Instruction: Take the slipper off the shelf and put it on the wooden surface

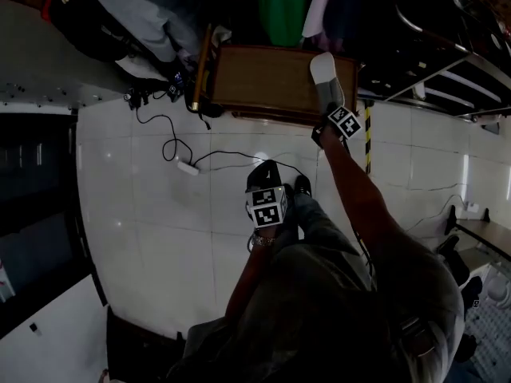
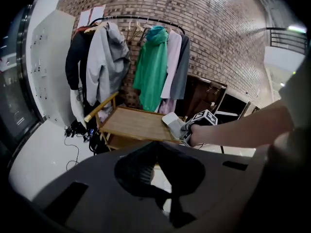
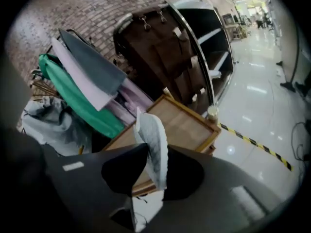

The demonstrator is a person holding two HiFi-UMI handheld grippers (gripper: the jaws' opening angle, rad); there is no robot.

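Right gripper view | slipper [image 3: 153, 140]: pale, ribbed sole | wooden surface [image 3: 187, 123]: framed

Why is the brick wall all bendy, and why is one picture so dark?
Head view: dim, underexposed, small glare spots on the white floor. Left gripper view: the wide lens bends the brick wall. Right gripper view: corners go black, the slipper looks soft.

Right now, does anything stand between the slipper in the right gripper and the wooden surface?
Nothing visible does. The slipper, clamped in the right gripper, is over one end of the wooden surface, and the top there shows nothing lying on it.
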